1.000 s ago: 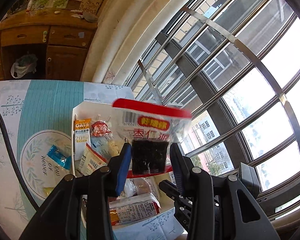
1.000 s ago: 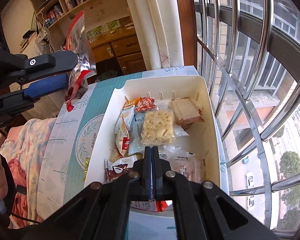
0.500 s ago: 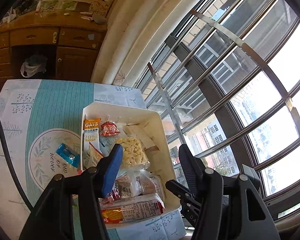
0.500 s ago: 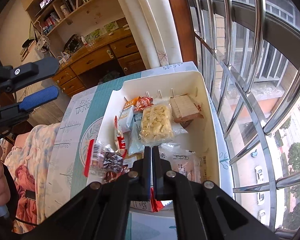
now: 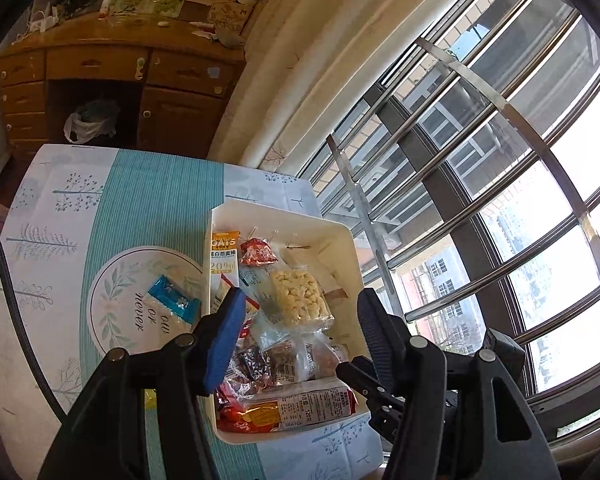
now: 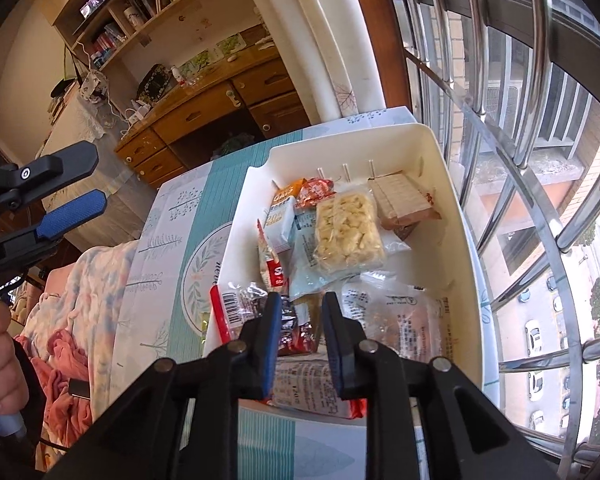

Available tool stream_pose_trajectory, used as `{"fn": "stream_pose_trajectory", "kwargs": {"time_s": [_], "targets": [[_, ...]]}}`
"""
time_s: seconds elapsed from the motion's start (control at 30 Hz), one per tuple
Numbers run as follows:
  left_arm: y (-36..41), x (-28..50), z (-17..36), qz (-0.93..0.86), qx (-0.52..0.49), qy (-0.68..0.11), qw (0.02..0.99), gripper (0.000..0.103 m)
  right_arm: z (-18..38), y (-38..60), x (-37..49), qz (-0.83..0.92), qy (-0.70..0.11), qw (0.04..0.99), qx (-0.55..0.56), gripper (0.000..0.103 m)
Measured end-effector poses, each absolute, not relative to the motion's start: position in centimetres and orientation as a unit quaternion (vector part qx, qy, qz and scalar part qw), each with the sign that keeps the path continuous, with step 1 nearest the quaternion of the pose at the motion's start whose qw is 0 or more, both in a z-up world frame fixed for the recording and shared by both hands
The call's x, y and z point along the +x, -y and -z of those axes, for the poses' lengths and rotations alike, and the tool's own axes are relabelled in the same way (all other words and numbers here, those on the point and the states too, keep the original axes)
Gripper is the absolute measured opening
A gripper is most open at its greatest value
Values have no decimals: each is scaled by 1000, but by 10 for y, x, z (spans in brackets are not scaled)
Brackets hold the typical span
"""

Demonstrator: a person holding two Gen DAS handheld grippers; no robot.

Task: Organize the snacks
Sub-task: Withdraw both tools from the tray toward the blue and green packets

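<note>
A white bin (image 5: 350,240) (image 6: 456,208) on the table holds several snack packs, among them a pale puffed bar (image 5: 300,296) (image 6: 346,232) and an oats bar (image 5: 222,256). A red-edged clear snack bag (image 6: 236,308) lies at the bin's near left rim. My left gripper (image 5: 300,320) is open and empty above the bin; it also shows in the right wrist view (image 6: 72,184). My right gripper (image 6: 298,312) is open and empty just above the bin's near end. A small blue packet (image 5: 172,300) lies on the tablecloth left of the bin.
The table has a teal and white cloth (image 5: 140,208). Window bars (image 5: 460,200) run close along the bin's right side. A wooden desk with drawers (image 5: 112,80) stands beyond the table. A pink blanket (image 6: 72,300) lies left of the table.
My left gripper opened and let go of the red-edged snack bag, which dropped to the bin's near left rim. My right gripper went from shut to open.
</note>
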State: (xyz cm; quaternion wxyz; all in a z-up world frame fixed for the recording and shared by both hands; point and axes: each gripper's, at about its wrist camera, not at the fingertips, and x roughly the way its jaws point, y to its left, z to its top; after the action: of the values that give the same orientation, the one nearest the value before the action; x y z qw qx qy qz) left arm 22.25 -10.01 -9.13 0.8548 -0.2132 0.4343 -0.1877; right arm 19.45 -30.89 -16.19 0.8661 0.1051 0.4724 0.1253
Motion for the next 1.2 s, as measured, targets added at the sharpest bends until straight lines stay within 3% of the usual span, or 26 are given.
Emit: {"fn": "stream_pose_trajectory", "kwargs": {"time_s": [0.47, 0.6, 0.77, 0.93, 1.2], "targets": [[41, 226, 100, 187, -208, -450, 848, 57, 157, 269, 193, -106, -476, 863, 131, 29], [19, 229, 101, 193, -199, -455, 847, 57, 157, 251, 190, -86, -474, 864, 148, 36], [-5, 234, 100, 205, -177, -460, 846, 57, 160, 234, 188, -65, -476, 856, 190, 38], [-22, 242, 103, 224, -140, -467, 844, 66, 170, 219, 186, -48, -478, 842, 245, 47], [-25, 265, 125, 255, -69, -493, 829, 74, 186, 196, 186, -20, -488, 820, 298, 50]]}}
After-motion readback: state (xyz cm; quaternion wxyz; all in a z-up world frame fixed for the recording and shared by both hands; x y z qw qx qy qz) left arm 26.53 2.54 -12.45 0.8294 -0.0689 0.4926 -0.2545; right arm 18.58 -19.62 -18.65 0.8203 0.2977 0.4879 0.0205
